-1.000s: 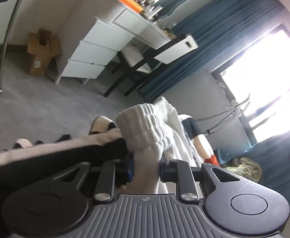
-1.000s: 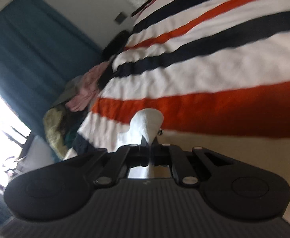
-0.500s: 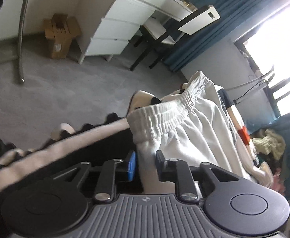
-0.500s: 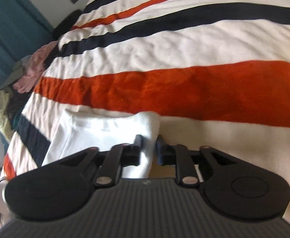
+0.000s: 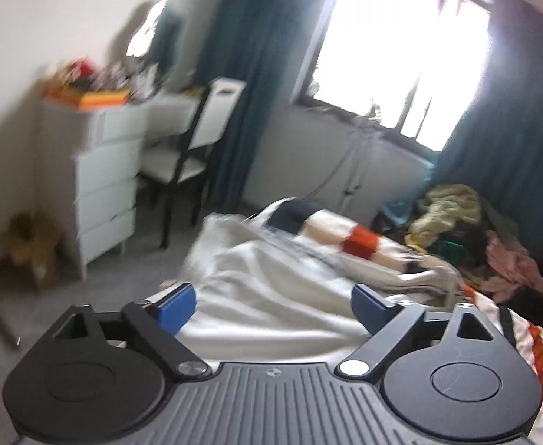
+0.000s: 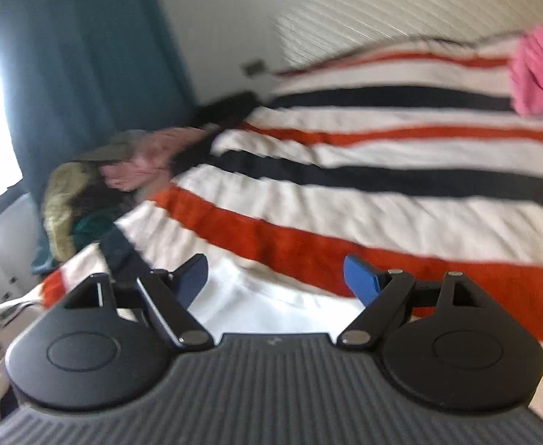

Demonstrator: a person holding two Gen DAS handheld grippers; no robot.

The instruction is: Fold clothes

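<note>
A white garment (image 5: 271, 289) lies rumpled on the striped bedspread (image 5: 360, 243), spread out ahead of my left gripper (image 5: 273, 306). The left gripper is open and holds nothing; the cloth shows between its blue pads. In the right wrist view the same white garment (image 6: 271, 296) lies flat on the striped bedspread (image 6: 364, 200) just under my right gripper (image 6: 277, 278). The right gripper is open and empty too.
A heap of mixed clothes (image 5: 468, 237) lies at the bed's far end, also in the right wrist view (image 6: 119, 181). A pink item (image 6: 542, 70) lies on the bed at the right. A white drawer unit (image 5: 101, 174), a chair (image 5: 197, 148) and blue curtains stand beyond.
Both grippers held the white garment and have let it go; their jaws now stand wide. The garment has dropped flat on the bed and both grippers have lifted and turned.
</note>
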